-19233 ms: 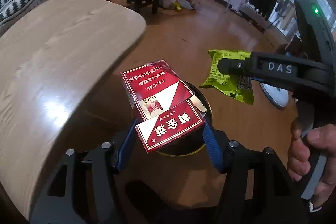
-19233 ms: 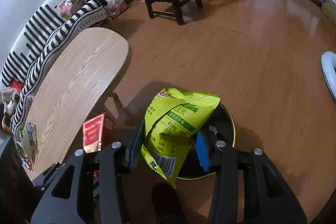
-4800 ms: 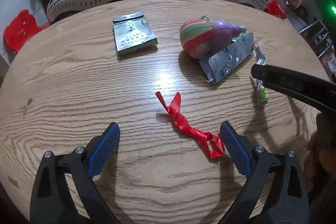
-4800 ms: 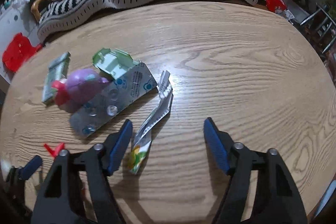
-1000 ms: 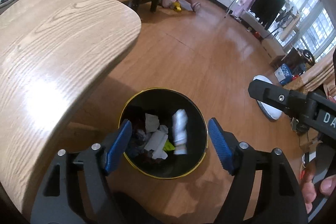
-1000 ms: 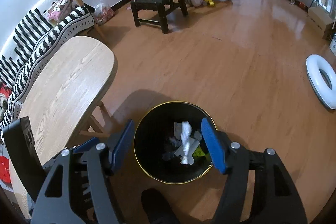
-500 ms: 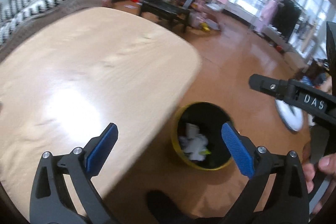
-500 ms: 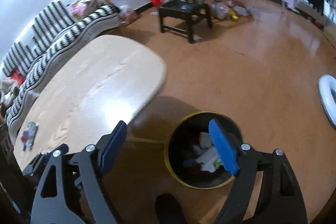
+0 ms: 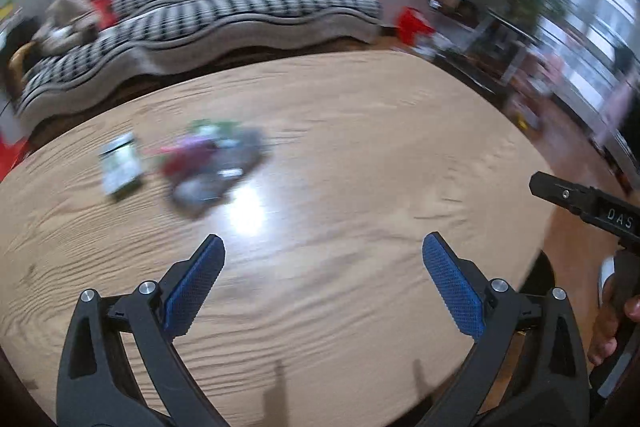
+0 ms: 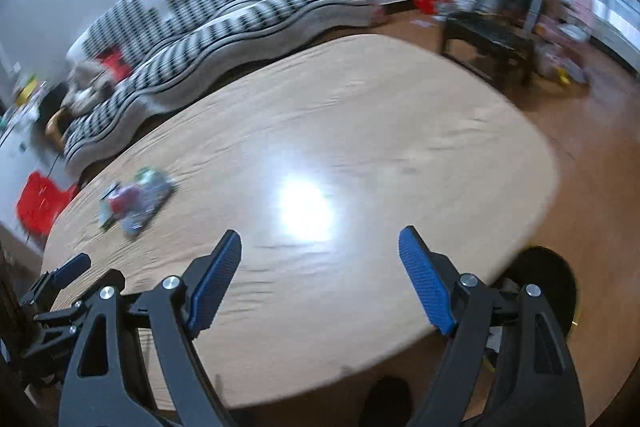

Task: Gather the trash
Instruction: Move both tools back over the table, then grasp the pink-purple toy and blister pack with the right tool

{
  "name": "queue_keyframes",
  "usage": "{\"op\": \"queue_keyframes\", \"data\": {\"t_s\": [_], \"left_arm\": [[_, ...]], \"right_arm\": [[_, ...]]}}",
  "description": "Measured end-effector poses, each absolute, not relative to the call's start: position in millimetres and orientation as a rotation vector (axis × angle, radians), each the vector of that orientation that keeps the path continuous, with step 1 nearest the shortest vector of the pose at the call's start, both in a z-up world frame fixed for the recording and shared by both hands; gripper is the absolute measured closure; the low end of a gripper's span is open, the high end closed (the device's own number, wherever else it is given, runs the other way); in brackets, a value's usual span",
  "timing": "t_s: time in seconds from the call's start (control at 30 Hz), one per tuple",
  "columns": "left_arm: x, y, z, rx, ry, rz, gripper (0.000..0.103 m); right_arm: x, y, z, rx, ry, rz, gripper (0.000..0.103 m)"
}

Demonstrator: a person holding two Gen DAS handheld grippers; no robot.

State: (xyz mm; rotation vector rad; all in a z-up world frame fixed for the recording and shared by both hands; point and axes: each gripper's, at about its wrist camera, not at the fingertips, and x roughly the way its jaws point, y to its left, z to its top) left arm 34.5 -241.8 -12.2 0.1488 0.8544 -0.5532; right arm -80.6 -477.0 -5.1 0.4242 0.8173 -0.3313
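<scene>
Left claw (image 9: 322, 277): jaws stand wide, nothing between the blue pads (image 9: 194, 287); they reached this spread within the last second. It hangs over the near part of the wooden bench (image 9: 360, 155).

Right claw (image 10: 320, 277): jaws moderately wide and empty, likewise widened within the last second. In the left wrist view its arm enters at 3 o'clock, gripped by a hand (image 9: 614, 319).

Container: a black bin (image 10: 550, 287) with a yellow rim stands on the floor at 4 o'clock in the right wrist view, mostly hidden under the bench edge. Its contents cannot be read.

Trash: a blurred cluster (image 9: 212, 163) lies on the bench at 10 o'clock from the left claw, well apart from it. A pale green packet (image 9: 120, 169) lies just beside the cluster at its 9 o'clock, long axis running roughly 12 to 6. Orientation of the other pieces cannot be told through the blur.

A striped sofa (image 9: 200, 15) stands beyond the bench at 12 o'clock.
</scene>
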Motion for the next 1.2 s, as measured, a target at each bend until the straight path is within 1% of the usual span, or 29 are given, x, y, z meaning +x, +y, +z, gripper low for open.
{"op": "queue_keyframes", "data": {"t_s": [0.17,0.3,0.53,0.77,1.0,1.2], "left_arm": [[62.9,-171.5,-19.2,0.114,0.873,-0.425,0.007],[77.5,-130.1,-23.2,0.078,0.888,-0.356,0.007],[88.3,-87.2,-28.0,0.040,0.895,-0.297,0.007],[106.4,-72.4,-42.0,0.026,0.902,-0.259,0.007],[140.8,-73.3,-61.7,-0.011,0.932,-0.193,0.007],[164.5,-80.3,-74.5,0.013,0.958,-0.187,0.007]], "right_arm": [[-35.3,-413.3,-4.7,0.341,0.837,-0.224,0.024],[-3.1,-373.2,-5.4,0.312,0.851,-0.154,0.024],[41.3,-311.6,-15.9,0.237,0.876,-0.066,0.024],[83.9,-277.7,-34.5,0.153,0.889,-0.004,0.024],[129.1,-265.9,-52.2,0.126,0.890,0.010,0.024],[163.0,-257.7,-73.5,0.117,0.920,0.015,0.024]]}}
